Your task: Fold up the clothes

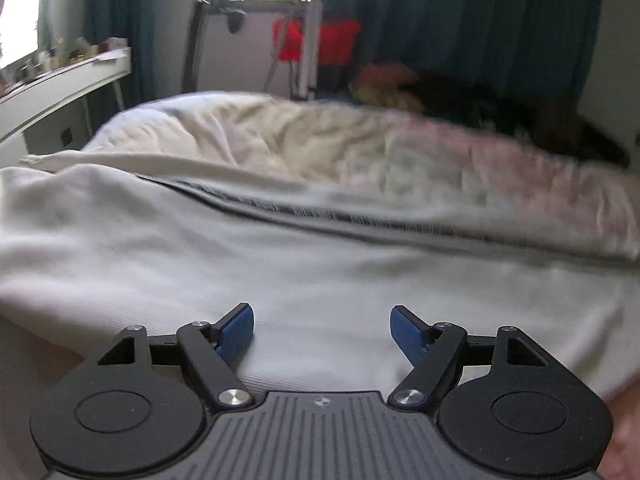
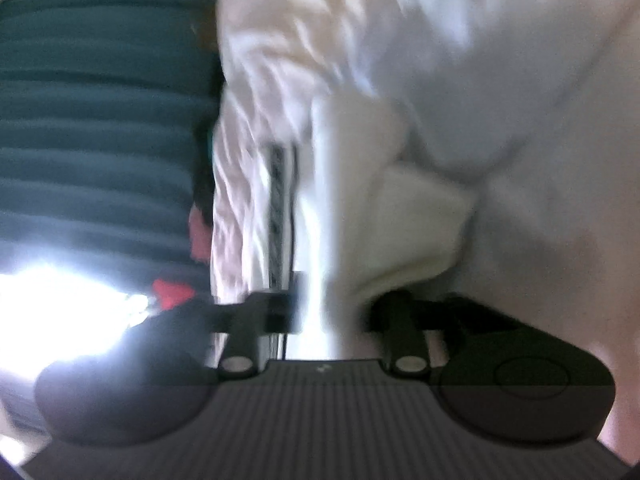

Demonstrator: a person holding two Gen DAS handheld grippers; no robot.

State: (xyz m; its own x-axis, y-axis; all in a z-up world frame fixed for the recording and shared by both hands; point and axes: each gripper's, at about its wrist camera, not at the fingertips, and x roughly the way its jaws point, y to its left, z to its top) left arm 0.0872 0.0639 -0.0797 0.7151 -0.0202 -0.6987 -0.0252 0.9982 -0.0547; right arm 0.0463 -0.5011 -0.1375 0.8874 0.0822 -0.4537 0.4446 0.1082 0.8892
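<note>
The left gripper (image 1: 322, 330), jaws spread, hovers over the white zip-up garment (image 1: 200, 248) on the bed; the right gripper (image 2: 332, 312) looks pinched on its white fold, though blur leaves doubt. Grip the near hem before lifting.

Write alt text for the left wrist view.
The left gripper hovers open, blue pads apart, over a white garment with a dark zipper, spread on a bed with rumpled pale bedding. Dark teal curtains and a window lie blurred behind.
</note>
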